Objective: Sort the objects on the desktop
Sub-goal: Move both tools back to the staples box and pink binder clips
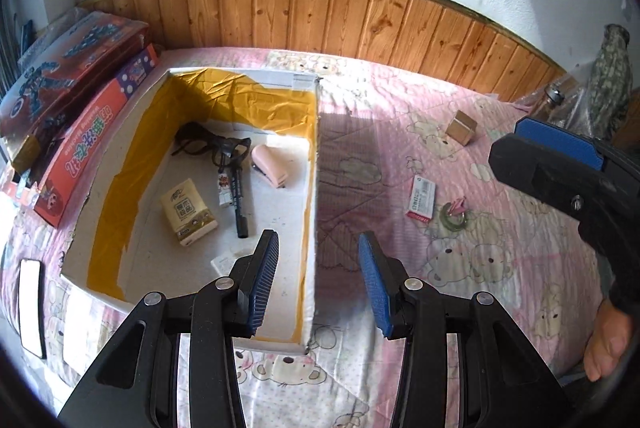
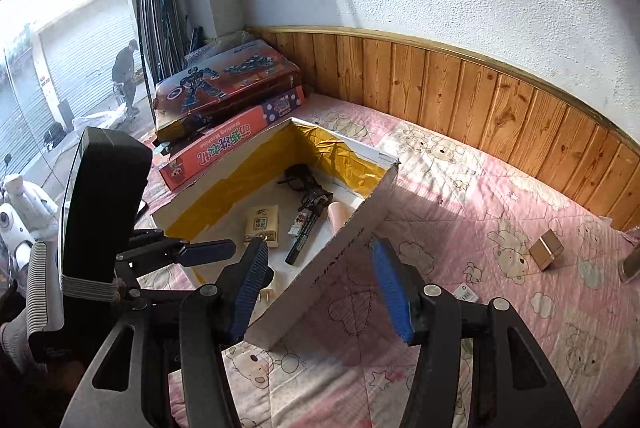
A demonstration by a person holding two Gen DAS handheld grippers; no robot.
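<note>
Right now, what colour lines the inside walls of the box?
Golden yellow lining on the box's inner walls; floor white. Clearest in the left wrist view.

Both hand-held grippers, left (image 1: 318, 270) and right (image 2: 318, 290), gape empty.

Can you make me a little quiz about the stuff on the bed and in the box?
1. True or false: the pink stapler lies inside the white box.
2. Which lies outside the box on the pink quilt? A) black marker B) tissue pack C) small wooden block
3. Fill in: the left gripper holds ____ between its fingers.

Key: 1 true. 2 C. 3 nothing.
</note>
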